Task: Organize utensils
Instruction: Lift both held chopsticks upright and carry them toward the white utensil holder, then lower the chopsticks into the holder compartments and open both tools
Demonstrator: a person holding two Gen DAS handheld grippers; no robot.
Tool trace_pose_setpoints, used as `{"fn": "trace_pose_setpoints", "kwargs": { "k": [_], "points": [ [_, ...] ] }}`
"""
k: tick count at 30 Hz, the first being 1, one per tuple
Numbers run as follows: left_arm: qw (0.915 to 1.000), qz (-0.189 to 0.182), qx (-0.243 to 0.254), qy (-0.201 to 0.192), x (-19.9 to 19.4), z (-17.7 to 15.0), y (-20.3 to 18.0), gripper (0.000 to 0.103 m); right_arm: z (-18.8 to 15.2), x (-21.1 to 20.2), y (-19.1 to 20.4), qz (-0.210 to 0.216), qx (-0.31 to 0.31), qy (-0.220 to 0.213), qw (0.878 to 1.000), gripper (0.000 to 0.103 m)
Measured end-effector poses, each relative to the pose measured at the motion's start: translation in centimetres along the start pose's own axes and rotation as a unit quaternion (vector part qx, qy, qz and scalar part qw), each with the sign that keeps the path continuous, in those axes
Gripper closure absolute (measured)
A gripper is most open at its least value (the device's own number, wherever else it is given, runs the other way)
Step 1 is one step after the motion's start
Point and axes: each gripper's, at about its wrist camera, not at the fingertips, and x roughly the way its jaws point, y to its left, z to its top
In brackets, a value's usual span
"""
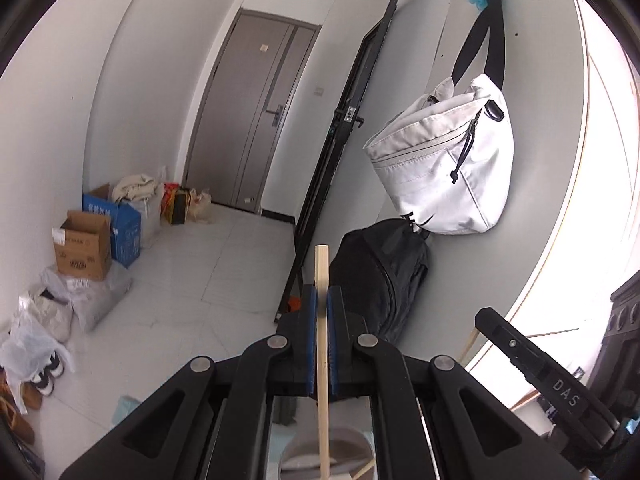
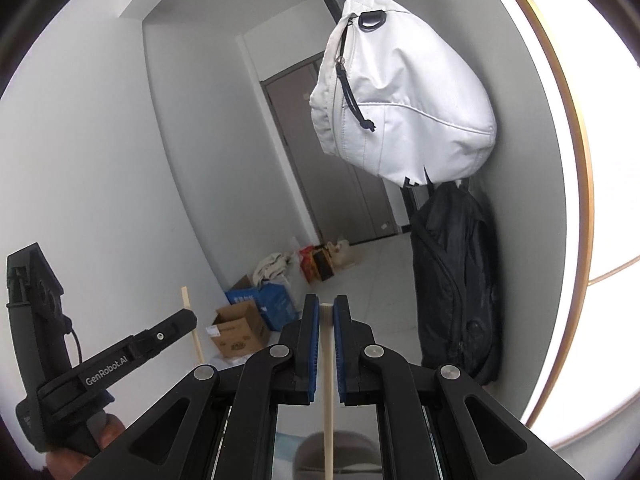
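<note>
Close up, left gripper (image 1: pixel 322 300) clamping one wooden chopstick (image 1: pixel 322 276) between blue pads (image 1: pixel 310 312), stick standing upright with its square end rising above the fingertips. Right gripper (image 2: pixel 327 312) pinching a second chopstick (image 2: pixel 328 360) the same way, its top level with the fingertips. Lower ends of both sticks reaching down toward a round container (image 1: pixel 328 452), blurred below the jaws. Farther off, white bag (image 1: pixel 444 160) hanging on the wall over a black backpack (image 1: pixel 380 276), cardboard boxes (image 1: pixel 84 244) sitting by the grey door (image 1: pixel 248 120)
</note>
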Motion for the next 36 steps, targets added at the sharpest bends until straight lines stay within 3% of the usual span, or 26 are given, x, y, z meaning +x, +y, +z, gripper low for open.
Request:
{"fn": "trace_pose_setpoints", "kwargs": {
  "k": [8, 18, 24, 31, 36],
  "points": [
    [0.9997, -0.017, 0.014, 0.005, 4.3, -2.0, 0.7, 0.102, -0.7, 2.9, -1.6, 0.003, 0.003, -0.002, 1.000, 0.096],
    [0.9989, -0.028, 0.038, 0.001, 6.2, -5.3, 0.6, 0.102, -3.6, 5.1, -1.7, 0.006, -0.031, 0.005, 0.999, 0.096],
    [0.9974, -0.047, 0.054, -0.001, 5.4, -5.7, 0.4, 0.102, -5.2, 4.8, -1.6, 0.014, -0.031, 0.022, 0.999, 0.096],
    [0.9922, -0.098, 0.076, 0.009, 3.2, -5.6, -0.2, 0.102, -6.5, 3.6, -1.0, 0.031, -0.033, 0.040, 0.998, 0.096],
    [0.9886, -0.106, 0.107, 0.004, 1.8, -5.9, -0.5, 0.102, -7.3, 3.0, -1.1, 0.024, -0.014, 0.059, 0.998, 0.096]
  ]
}}
